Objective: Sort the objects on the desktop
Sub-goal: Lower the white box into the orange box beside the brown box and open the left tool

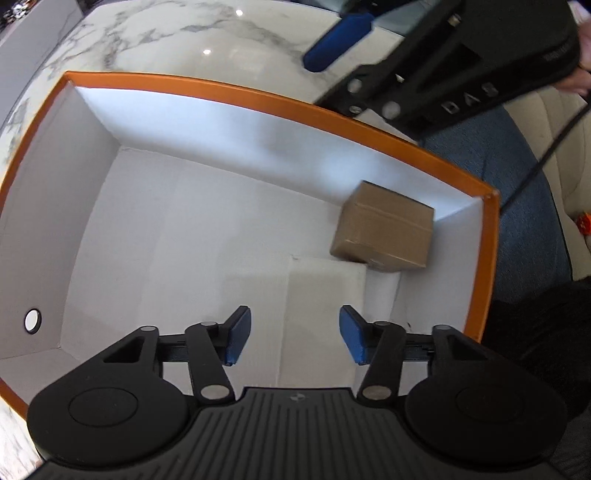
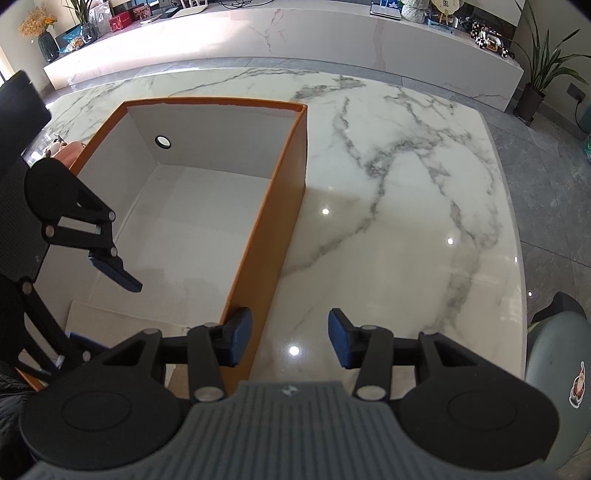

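Observation:
An orange box with a white inside (image 1: pixel 258 98) stands on the marble table. A small brown cardboard carton (image 1: pixel 384 227) lies on the box floor near its far right corner. My left gripper (image 1: pixel 295 336) hangs over the inside of the box, open and empty. In the right wrist view the same orange box (image 2: pixel 280 206) is at the left, and the left gripper's fingers (image 2: pixel 118 273) reach into it. My right gripper (image 2: pixel 290 341) is open and empty, straddling the box's near right wall and the marble table (image 2: pixel 406 206).
The right gripper's body (image 1: pixel 461 59) crosses the upper right of the left wrist view. A grey-green chair (image 2: pixel 561 365) is at the table's right edge. A long white counter with plants and ornaments (image 2: pixel 258 33) runs behind the table.

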`<state>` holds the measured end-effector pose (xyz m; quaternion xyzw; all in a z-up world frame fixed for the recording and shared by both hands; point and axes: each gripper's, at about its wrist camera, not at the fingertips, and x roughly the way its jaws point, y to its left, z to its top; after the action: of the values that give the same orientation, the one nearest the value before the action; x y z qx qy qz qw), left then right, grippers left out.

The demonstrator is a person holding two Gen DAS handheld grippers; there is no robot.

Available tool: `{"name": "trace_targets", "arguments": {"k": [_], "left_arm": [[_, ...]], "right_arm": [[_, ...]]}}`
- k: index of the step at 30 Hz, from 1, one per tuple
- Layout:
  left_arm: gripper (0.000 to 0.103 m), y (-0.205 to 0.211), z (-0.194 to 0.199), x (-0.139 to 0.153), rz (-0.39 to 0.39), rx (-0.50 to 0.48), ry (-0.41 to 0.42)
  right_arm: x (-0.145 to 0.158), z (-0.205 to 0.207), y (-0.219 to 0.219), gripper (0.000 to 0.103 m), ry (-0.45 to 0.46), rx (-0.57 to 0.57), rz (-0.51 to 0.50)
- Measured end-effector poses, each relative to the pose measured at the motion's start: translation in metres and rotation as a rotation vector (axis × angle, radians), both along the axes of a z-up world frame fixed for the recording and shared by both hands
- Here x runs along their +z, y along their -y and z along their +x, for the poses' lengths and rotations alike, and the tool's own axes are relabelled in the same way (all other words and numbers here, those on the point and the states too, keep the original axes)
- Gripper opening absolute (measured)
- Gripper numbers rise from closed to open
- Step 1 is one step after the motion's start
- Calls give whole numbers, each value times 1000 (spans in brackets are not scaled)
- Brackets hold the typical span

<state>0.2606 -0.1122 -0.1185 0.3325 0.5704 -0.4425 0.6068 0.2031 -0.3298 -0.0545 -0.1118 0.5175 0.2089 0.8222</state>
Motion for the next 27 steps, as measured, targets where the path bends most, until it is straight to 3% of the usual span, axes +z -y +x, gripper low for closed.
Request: {"name": "trace_targets", "arguments": {"k": [2, 5, 7, 10, 20, 27], "left_arm": [[38, -4, 8, -6, 33, 63, 36], [34, -9, 15, -20, 121, 112, 100], [34, -15, 17, -30, 147, 126, 88], [30, -22, 14, -38, 145, 120, 40], [29, -41, 2, -35, 103, 67, 3], [28, -51, -6, -32, 98, 16, 38]], "right_arm": [[0, 0, 0, 49, 2, 0, -3], [0, 1, -1, 49, 1, -1, -6], [0, 1, -2, 49, 1, -2, -9], [0, 1, -3, 49, 2, -4, -11], [-7, 1, -4, 49, -13, -12, -44], [-6, -2, -4, 49, -13, -13, -52]]}}
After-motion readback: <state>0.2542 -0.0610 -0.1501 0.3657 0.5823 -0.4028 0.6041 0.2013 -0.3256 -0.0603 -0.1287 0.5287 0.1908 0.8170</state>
